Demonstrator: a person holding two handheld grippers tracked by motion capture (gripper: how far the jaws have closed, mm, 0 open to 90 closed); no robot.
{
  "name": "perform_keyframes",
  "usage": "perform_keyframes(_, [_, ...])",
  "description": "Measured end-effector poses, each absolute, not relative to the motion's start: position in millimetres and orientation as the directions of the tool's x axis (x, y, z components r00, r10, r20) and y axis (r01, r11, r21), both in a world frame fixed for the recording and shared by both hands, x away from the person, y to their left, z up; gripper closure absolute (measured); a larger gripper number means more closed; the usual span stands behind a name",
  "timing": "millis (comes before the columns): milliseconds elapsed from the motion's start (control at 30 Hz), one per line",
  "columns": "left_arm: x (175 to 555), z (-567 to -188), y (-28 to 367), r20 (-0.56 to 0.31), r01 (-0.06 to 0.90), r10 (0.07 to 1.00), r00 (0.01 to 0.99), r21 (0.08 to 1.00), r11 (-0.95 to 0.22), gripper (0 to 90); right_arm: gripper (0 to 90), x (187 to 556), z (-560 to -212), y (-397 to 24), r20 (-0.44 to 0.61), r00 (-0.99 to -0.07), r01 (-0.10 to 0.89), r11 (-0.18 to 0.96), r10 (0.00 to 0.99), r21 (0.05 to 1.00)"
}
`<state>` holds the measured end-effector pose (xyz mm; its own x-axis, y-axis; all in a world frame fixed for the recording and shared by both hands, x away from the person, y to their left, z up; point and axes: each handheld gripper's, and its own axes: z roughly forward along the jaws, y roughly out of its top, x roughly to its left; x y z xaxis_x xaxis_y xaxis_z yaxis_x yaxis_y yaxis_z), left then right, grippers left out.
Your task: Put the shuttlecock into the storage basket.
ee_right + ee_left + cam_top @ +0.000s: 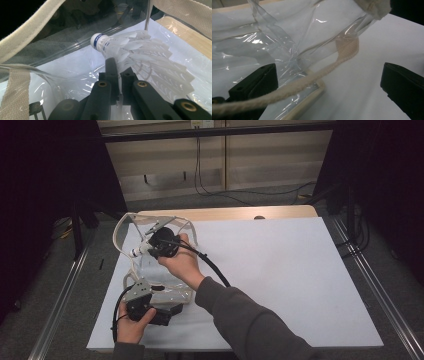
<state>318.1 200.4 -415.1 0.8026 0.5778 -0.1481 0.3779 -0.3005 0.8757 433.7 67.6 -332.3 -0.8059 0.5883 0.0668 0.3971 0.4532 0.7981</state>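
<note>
A clear plastic bag (146, 269) with cream webbing handles (121, 228) lies at the left of the white-covered table (280, 270). My right gripper (151, 248) hovers over the bag's far end, shut on the feathers of a white shuttlecock (136, 252). The shuttlecock (135, 50), with its blue-banded cork, sticks out past the shut right gripper (119, 68), between the bag's webbing straps (27, 30). My left gripper (146, 292) sits at the bag's near edge. The left gripper (329, 75) has its jaws wide apart, with the bag's corner (312, 87) and a cream cord (294, 86) between them.
A wooden strip (225, 213) runs along the table's far edge. Metal rails (372, 275) flank both sides. Cables (220, 192) trail on the floor behind. Bare white surface (300, 285) extends right of the bag.
</note>
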Motion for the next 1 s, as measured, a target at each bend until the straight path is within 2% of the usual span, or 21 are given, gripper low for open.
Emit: perform_keyframes(1000, [318.0, -414.8, 200.8, -0.145, 0.375, 0.577, 0.804, 0.876, -0.303, 1.2, 87.5, 433.1, -334.7, 68.9, 0.064, -0.813, 0.387, 0.455, 0.578, 0.802])
